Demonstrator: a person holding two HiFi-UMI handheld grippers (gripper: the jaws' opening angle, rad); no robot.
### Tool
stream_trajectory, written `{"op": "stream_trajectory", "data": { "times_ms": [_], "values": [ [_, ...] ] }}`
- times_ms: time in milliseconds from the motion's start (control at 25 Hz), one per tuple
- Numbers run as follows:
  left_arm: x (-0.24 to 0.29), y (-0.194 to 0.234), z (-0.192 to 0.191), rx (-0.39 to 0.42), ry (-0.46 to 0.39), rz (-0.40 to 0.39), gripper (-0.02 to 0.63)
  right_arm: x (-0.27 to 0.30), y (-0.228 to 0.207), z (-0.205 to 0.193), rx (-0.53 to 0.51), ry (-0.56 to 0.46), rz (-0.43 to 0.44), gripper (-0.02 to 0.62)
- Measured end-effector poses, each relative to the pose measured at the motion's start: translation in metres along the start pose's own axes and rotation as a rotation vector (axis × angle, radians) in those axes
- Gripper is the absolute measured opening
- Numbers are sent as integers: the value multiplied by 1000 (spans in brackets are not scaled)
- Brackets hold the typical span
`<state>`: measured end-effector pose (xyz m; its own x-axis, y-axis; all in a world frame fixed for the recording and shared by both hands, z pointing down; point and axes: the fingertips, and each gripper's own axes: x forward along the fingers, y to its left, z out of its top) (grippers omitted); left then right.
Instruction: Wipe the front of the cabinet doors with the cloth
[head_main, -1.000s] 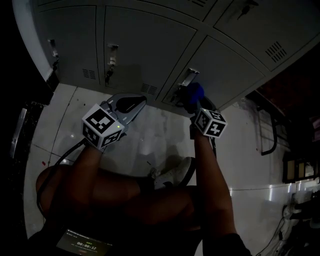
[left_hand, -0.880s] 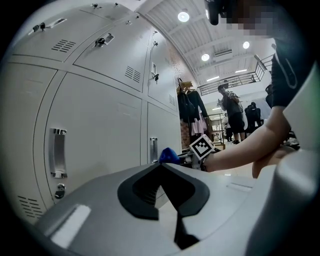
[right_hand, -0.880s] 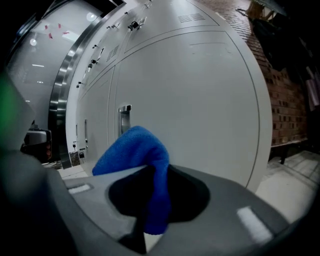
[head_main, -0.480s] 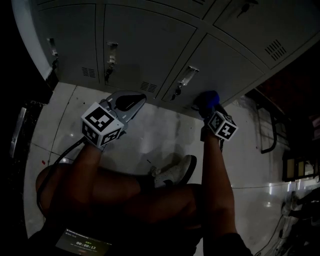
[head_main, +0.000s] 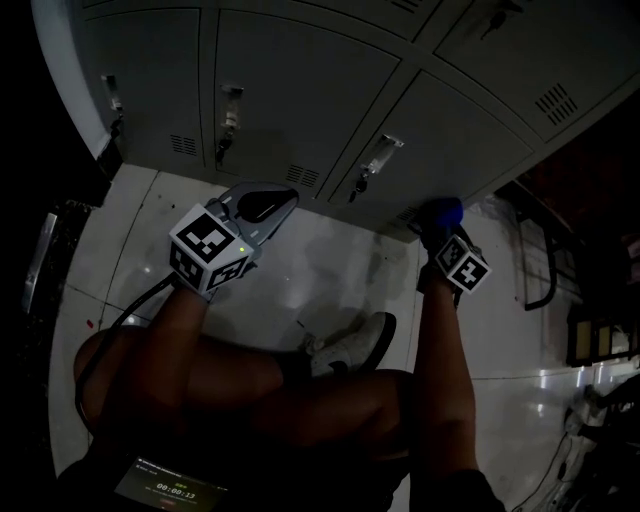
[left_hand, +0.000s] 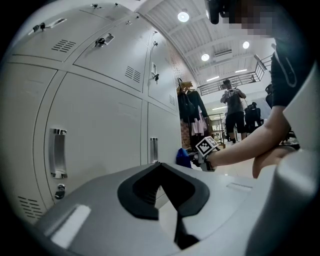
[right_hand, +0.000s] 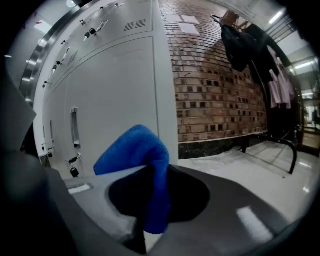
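Observation:
Grey metal cabinet doors (head_main: 300, 90) with handles and keys fill the top of the head view. My right gripper (head_main: 437, 222) is shut on a blue cloth (head_main: 440, 213) and holds it against the bottom right corner of the rightmost low door (head_main: 450, 140). In the right gripper view the blue cloth (right_hand: 142, 160) bulges up from between the jaws, with the door (right_hand: 115, 100) just beyond. My left gripper (head_main: 262, 204) hangs shut and empty above the floor, short of the middle door. From the left gripper view its jaws meet in front of a door (left_hand: 100, 130), and the cloth (left_hand: 184, 157) shows far right.
A person's legs and a white shoe (head_main: 350, 345) are on the glossy white floor (head_main: 300, 270) below the grippers. A dark metal rack (head_main: 540, 260) stands at right beside a brick wall (right_hand: 215, 85). Keys hang from the locks (head_main: 222, 150).
My right gripper has slid the blue cloth rightwards along the bottom of the rightmost door, from near its handle to its lower right corner. The left gripper has hardly moved.

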<state>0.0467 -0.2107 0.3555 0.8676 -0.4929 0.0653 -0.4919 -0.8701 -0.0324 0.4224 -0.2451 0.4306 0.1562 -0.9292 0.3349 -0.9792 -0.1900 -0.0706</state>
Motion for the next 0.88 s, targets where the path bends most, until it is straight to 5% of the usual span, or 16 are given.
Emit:
{"op": "stream_trajectory", "data": {
  "times_ms": [280, 480, 880],
  "values": [
    [0, 4, 4, -1, -9, 14, 3, -19, 88, 14, -17, -26, 229, 61],
    [2, -2, 7, 0, -17, 3, 3, -40, 159, 29, -123, -85, 364, 61],
    [3, -2, 6, -12, -20, 4, 3, -24, 260, -38, -158, -20, 534, 61]
  ]
}}
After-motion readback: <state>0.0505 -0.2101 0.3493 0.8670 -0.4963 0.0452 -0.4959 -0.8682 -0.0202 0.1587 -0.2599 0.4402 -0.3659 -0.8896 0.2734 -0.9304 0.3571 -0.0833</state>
